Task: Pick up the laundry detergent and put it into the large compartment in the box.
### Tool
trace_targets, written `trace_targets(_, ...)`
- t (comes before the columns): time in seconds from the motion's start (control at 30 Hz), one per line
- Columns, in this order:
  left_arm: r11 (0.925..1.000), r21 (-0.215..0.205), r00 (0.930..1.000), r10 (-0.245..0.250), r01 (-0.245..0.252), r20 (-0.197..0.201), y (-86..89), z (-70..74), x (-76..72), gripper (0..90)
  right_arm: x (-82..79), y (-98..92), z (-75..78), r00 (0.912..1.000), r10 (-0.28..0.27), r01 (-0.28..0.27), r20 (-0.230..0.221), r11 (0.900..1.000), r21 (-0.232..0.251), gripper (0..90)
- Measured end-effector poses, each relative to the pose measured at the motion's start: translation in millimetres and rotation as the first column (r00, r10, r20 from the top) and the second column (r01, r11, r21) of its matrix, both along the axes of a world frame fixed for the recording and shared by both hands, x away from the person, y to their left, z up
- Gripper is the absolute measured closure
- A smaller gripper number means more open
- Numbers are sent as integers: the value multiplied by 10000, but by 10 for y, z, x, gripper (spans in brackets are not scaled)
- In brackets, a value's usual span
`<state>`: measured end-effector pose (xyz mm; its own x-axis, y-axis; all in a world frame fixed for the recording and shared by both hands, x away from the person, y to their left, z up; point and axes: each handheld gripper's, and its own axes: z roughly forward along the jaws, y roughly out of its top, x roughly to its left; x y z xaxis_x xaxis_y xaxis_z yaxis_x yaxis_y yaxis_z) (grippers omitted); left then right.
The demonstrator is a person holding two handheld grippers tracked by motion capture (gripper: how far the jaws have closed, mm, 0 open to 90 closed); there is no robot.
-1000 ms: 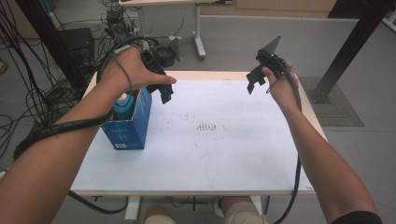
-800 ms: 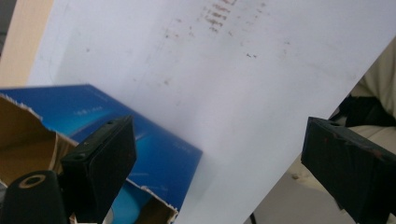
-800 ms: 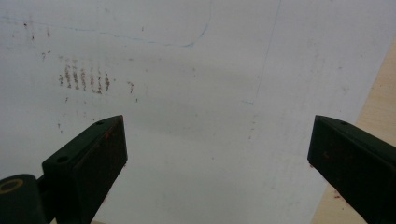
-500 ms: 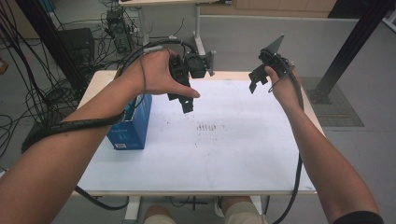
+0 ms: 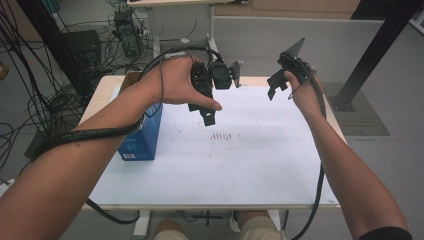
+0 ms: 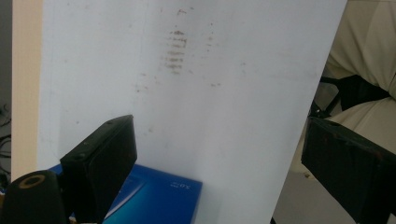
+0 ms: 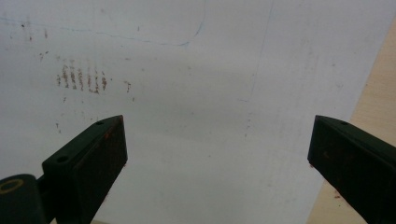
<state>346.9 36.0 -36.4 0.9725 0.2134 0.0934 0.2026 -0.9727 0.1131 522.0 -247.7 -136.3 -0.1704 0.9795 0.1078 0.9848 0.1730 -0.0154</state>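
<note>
White table sheet [image 5: 260, 165] — blue box [image 5: 142, 140] at left edge — brown smudges [image 5: 222, 136] mid-sheet.

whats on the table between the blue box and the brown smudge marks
Nothing. In the high view the stretch of white sheet between the blue box and the brown smudge marks is bare; the left claw hangs above it.

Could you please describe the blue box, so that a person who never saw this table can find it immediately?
Start from the table, which is covered by a large white sheet with faint brown marks near its middle. Go to the left edge of that sheet, under the person's left forearm: the blue box stands there. It is the one coloured object on the white surface, with small pale print on its side.
</note>
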Motion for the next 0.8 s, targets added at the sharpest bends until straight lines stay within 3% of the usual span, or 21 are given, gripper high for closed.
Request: trace_targets(0.8,9999,-109,9999,109,-110,-94,18,-94,48,107,-22,137,-15,9997,236,-235,25,9992,-335,46)
